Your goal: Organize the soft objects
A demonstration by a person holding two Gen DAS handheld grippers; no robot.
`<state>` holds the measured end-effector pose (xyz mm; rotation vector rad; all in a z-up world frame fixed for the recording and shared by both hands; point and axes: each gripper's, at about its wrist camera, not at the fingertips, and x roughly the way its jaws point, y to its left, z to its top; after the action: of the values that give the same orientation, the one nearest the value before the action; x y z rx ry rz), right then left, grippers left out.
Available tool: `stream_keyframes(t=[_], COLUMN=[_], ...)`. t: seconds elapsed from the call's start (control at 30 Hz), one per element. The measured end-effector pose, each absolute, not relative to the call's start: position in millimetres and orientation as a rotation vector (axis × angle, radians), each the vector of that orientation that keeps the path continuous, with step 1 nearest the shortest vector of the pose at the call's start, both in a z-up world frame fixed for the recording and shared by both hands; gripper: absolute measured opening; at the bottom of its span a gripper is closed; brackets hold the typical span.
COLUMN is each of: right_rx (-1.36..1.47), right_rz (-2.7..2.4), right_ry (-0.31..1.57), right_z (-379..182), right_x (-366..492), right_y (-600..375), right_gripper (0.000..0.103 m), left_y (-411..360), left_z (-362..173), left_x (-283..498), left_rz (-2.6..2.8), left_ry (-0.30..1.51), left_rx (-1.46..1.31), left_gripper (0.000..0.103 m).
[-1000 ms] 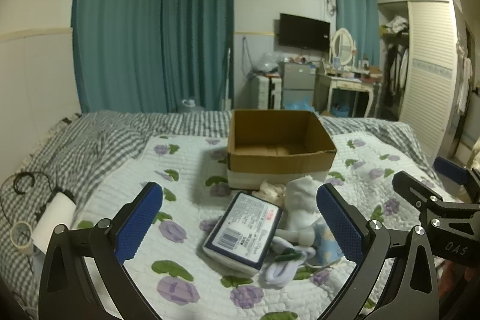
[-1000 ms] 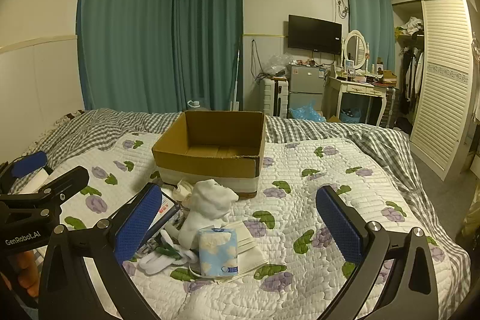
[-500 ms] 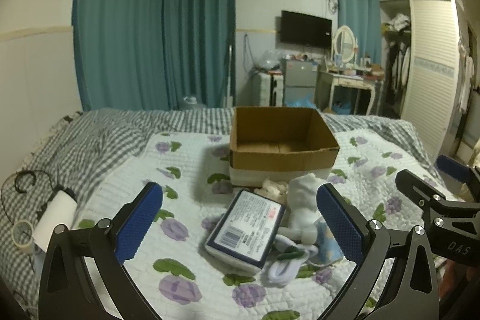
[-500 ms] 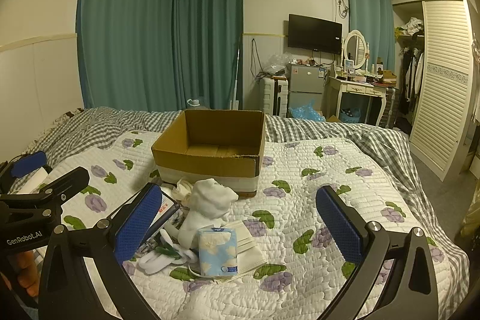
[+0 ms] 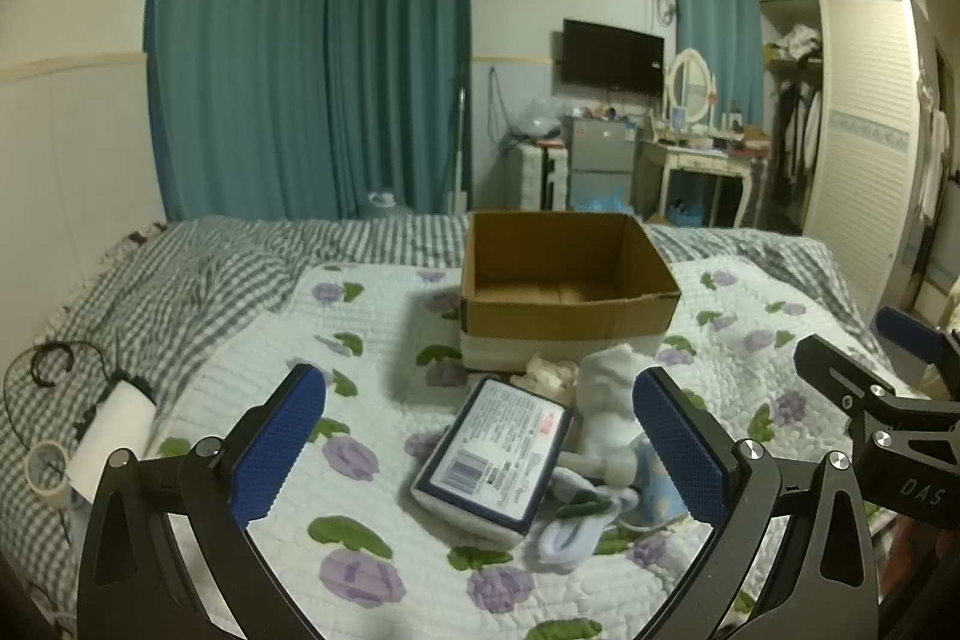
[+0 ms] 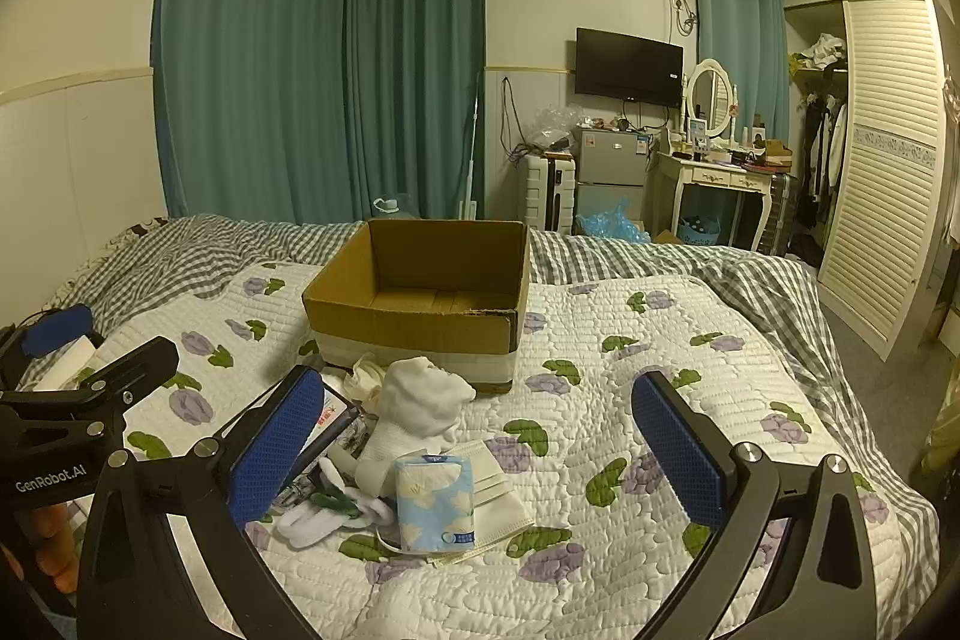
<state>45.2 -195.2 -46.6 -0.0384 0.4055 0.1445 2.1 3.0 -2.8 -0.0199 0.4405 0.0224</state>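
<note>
Sitting on a white quilt (image 6: 630, 388) w/ purple flowers & green leaves, an open cardboard box (image 6: 420, 304) shows a bare brown inside; its lower outer wall is white. Just in front of the box, touching or nearly so, lies a small heap of soft stuff. Topmost is a white rolled towel (image 6: 420, 400), lumpy, leaning toward the box. Beside it, a cream crumpled cloth (image 6: 366, 379) right by the box wall. Nearer the cameras: a light-blue tissue pack (image 6: 433, 502) w/ pale flower print, standing on its edge, resting on a flat white face mask (image 6: 498, 496). To its left, white socks (image 6: 318, 511) w/ a dark green bit, tangled together. On the heap's left side, a flat dark-blue wipes pack (image 5: 495, 460) w/ white label & barcode, lying tilted on the quilt.

Left gripper (image 5: 480, 451) hangs above the quilt w/ fingers spread wide, nothing between the blue pads; wipes pack sits in the gap in its view. Right gripper (image 6: 477, 451) likewise wide apart, holding nothing, heap showing toward its left pad. Each gripper's frame shows at the edge of the other's view.

Bed's far part has a grey checked blanket (image 5: 198, 274). At bed's left edge: a white cylinder (image 5: 114, 430) & a tape roll (image 5: 45, 466).
</note>
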Motion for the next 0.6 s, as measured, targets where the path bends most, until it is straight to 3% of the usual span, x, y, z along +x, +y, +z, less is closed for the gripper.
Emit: stream_keyframes(t=[0.6], right_rx=[-0.04], right_rz=[0.145], right_ry=[0.407], right_z=[-46.3], right_x=[45.3], right_y=[-194.9], right_gripper=[0.103], left_y=[2.3], left_z=[-3.0], left_x=[0.5], left_rz=[0.025], left_ry=[0.441], left_rx=[-0.016], left_gripper=[0.103])
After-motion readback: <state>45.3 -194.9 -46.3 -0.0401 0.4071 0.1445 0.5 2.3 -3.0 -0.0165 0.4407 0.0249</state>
